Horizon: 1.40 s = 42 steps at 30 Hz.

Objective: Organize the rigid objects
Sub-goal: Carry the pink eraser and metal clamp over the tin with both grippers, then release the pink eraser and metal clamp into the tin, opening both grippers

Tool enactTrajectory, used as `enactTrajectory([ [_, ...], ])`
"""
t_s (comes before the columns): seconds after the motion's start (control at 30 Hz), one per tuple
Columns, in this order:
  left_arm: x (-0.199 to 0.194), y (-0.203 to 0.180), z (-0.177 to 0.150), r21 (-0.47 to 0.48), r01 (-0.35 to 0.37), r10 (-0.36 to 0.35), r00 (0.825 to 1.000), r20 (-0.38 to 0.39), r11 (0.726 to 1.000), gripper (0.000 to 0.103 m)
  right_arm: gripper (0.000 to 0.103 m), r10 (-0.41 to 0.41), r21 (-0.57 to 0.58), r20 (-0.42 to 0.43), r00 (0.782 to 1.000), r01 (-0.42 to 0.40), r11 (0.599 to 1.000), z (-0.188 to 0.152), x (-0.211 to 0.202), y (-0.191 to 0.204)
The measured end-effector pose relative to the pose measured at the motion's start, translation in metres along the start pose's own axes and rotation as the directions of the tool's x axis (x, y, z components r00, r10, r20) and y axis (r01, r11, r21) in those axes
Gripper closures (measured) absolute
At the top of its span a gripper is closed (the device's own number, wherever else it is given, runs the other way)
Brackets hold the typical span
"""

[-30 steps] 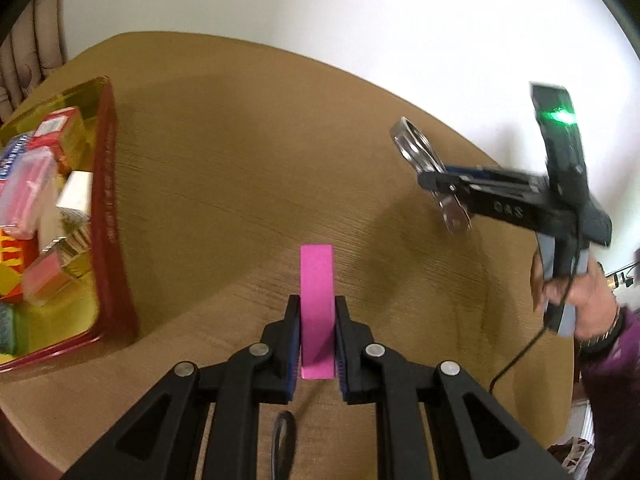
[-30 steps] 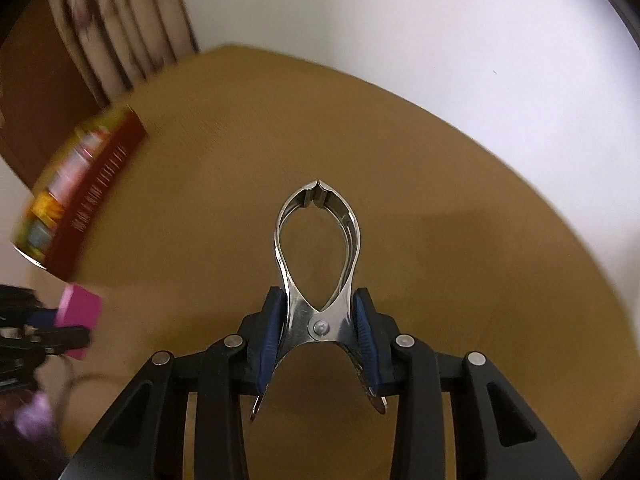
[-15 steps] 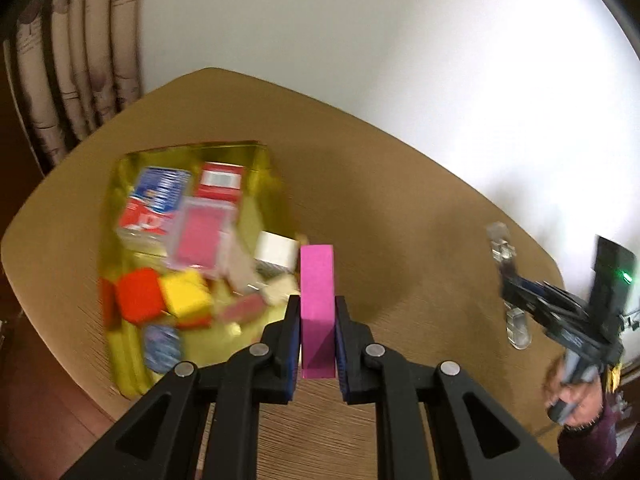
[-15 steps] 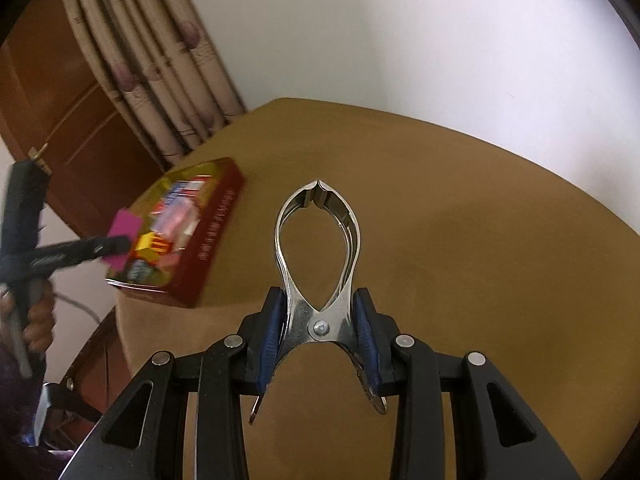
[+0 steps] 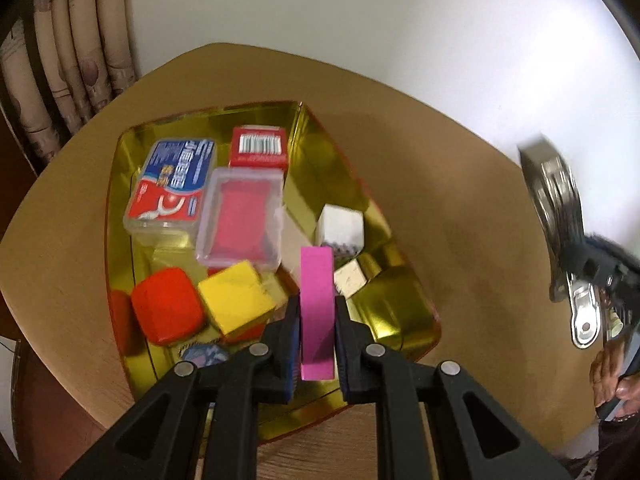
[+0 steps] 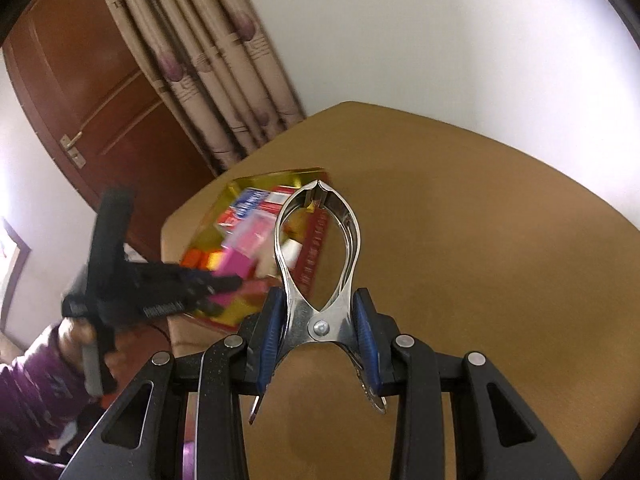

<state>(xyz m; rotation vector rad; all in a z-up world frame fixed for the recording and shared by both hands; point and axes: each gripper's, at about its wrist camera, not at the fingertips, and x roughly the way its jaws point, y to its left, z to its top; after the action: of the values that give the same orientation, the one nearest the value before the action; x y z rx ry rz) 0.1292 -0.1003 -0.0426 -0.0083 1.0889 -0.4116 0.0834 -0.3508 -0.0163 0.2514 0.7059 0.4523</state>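
While the pink block (image 5: 317, 304) sits pinched upright in the left gripper (image 5: 317, 354), long axis along the fingers, it hangs over the gold tray's (image 5: 404, 320) near edge; the right gripper (image 6: 318, 330), clamped on the metal clip (image 6: 318, 240), is farther off.

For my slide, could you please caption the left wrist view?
Left gripper holds a pink block above a gold tray of assorted items.

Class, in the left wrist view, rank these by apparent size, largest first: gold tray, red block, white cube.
1. gold tray
2. red block
3. white cube

The red block lies nearer the camera, so that gap may be exaggerated.
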Motion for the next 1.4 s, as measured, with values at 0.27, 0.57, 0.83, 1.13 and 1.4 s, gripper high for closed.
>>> enactTrajectory([
  [0.27, -0.02, 0.012, -0.028, -0.038, -0.007, 0.009, 0.998, 0.056, 0.999, 0.085, 0.07, 0.074, 0.039, -0.038, 0.997, -0.072, 0.997, 0.032, 0.063, 0.041],
  [0.57, -0.064, 0.044, -0.066, -0.202, -0.051, 0.091, 0.977, 0.191, 0.978, 0.07, 0.07, -0.017, 0.121, -0.073, 0.997, 0.026, 0.992, 0.05, 0.125, 0.052],
  [0.83, -0.073, 0.056, -0.065, -0.19, -0.158, 0.202, 0.949, 0.241, 0.969, 0.07, 0.069, -0.078, 0.15, -0.091, 0.993, 0.091, 0.985, 0.048, 0.149, 0.052],
  [1.13, -0.077, 0.051, -0.067, -0.166, -0.196, 0.236, 0.934, 0.269, 0.966, 0.07, 0.041, -0.181, 0.104, 0.059, 0.982, 0.174, 0.979, 0.041, 0.119, 0.064],
  [1.4, -0.082, 0.041, -0.071, -0.138, -0.162, 0.198, 0.929, 0.313, 0.977, 0.07, 0.003, -0.27, -0.061, 0.374, 0.887, 0.315, 0.947, -0.018, 0.031, 0.131],
])
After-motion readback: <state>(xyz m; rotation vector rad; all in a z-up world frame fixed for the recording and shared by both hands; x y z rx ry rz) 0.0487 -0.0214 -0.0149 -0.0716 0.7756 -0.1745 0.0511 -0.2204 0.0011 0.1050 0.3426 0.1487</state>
